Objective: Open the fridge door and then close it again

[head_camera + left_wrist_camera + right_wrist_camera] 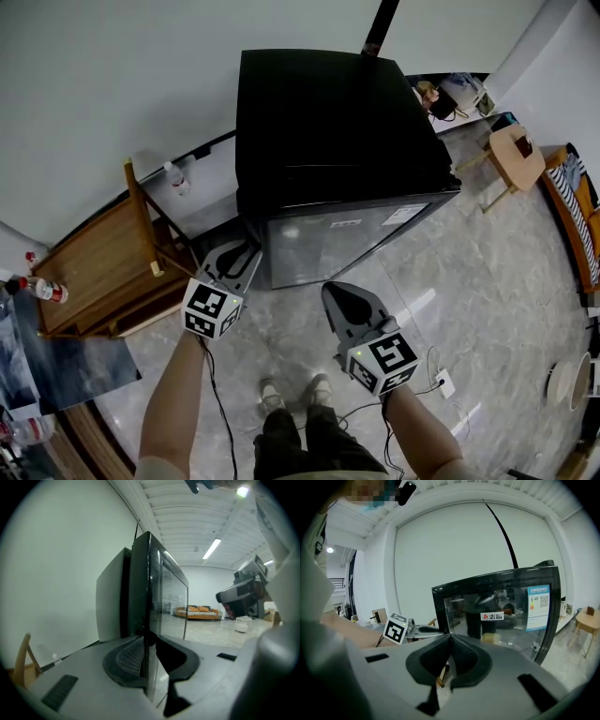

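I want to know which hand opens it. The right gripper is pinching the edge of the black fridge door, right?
No: the left gripper is pinching the edge of the black fridge door, as the left gripper view shows. The right gripper is shut and empty.

On the fridge door (511, 634), right of centre in the right gripper view, "志高" is read on a white sticker (492, 616), beside a red logo. Further right, a blue label (538, 601) with a QR code is seen; its print is too small to be read.
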`<state>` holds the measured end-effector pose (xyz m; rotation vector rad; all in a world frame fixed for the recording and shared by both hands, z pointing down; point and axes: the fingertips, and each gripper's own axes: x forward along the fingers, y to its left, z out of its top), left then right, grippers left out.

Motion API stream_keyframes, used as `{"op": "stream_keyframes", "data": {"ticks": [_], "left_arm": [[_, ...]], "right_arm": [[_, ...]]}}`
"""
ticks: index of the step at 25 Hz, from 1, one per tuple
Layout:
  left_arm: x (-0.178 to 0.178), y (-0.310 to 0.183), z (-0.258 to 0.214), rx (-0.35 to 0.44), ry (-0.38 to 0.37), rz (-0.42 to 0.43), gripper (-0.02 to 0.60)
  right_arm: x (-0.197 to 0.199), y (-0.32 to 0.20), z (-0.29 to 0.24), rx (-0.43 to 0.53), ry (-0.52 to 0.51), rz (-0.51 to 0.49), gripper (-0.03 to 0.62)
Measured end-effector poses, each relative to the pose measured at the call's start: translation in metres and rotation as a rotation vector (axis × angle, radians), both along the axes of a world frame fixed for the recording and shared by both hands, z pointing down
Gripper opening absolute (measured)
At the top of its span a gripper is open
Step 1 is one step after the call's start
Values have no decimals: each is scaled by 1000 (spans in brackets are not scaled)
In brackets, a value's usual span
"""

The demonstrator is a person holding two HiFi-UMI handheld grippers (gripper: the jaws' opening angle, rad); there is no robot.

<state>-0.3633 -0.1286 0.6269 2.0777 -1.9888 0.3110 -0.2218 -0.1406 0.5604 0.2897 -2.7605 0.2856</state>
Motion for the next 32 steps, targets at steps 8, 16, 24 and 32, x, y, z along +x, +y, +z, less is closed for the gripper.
{"op": "stream_keyframes", "data": {"ticks": [8,16,24,32], "left_arm": [[39,29,-1,-2,25,-5,67],[57,41,-1,-18,13,-29,67],[87,57,-1,-19,15,-21,67],[121,70,-5,-24,49,-13,69]], "right_arm": [[10,12,-2,-3,-4,-8,-3],[30,34,-2,1,2,-18,-3],[56,47,-1,4,11,-8,-3],[85,63,-1,-11,23,13,-3]]}}
